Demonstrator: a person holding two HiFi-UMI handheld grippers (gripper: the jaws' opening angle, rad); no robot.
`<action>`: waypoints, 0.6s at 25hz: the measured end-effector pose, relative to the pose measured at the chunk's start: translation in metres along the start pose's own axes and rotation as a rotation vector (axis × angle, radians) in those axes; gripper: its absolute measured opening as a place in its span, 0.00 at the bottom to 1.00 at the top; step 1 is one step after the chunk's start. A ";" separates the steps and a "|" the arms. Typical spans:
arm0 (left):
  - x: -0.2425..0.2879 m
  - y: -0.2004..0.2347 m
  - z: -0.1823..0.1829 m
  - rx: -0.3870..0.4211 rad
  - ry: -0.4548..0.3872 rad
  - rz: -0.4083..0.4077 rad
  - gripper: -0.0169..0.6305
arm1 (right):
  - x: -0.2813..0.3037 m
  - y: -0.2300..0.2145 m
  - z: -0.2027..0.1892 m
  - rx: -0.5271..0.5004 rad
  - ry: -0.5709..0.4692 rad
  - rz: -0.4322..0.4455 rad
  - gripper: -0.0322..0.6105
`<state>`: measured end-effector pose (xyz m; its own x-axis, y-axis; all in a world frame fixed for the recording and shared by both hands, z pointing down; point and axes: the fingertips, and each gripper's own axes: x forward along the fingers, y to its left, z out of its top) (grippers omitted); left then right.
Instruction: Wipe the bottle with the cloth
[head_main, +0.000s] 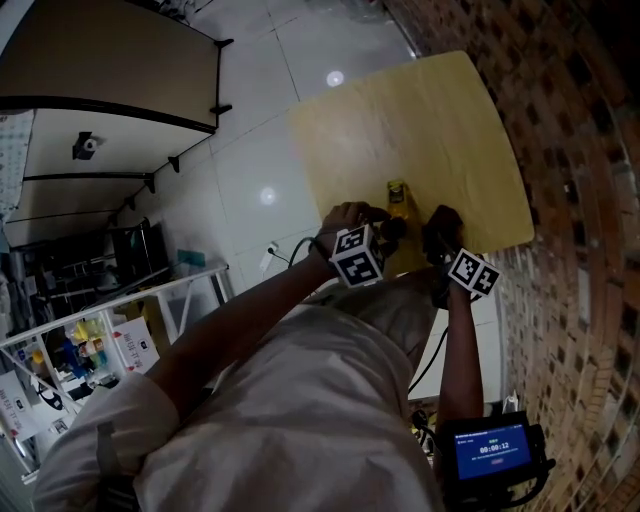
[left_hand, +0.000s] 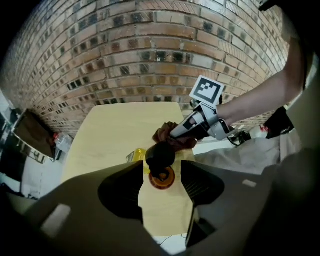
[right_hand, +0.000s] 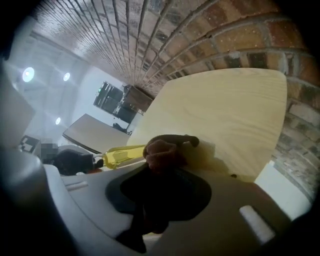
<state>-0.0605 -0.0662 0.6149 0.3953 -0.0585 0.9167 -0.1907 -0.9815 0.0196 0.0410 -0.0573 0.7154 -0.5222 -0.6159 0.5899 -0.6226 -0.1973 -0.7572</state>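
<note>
Bottle (head_main: 398, 196) and cloth (right_hand: 161, 152) met at the near end of the desk (head_main: 440, 120), close in front of the person. The bottle was yellow with an orange collar and a dark top; whether it stood upright or leaned could not be told.

The left gripper (left_hand: 162, 167) had its jaws wide apart. The bottle's top sat between them with a gap on each side, so nothing steadied it. The right gripper (right_hand: 162, 172) had its jaws clamped on the brown cloth, which was bunched against the side of the bottle.

By my reading, this was the wiping step, with the cloth at the glass but the bottle unheld. The next move likely called for the left jaws to close on the neck. Otherwise the right gripper would have to rub gently, since a firm stroke could push the loose bottle across the desk.
</note>
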 end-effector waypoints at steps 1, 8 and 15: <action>0.003 0.000 0.002 -0.001 0.009 0.030 0.42 | -0.004 0.001 -0.001 -0.001 -0.007 -0.002 0.18; 0.023 0.011 0.007 0.019 0.106 0.208 0.36 | -0.025 0.030 0.012 -0.005 -0.105 0.055 0.18; 0.012 0.009 0.011 0.031 0.079 0.129 0.34 | -0.046 0.065 0.044 -0.094 -0.210 0.173 0.18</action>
<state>-0.0480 -0.0781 0.6222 0.2969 -0.1707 0.9395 -0.2066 -0.9721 -0.1113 0.0497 -0.0751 0.6266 -0.4991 -0.7809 0.3755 -0.5911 -0.0100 -0.8065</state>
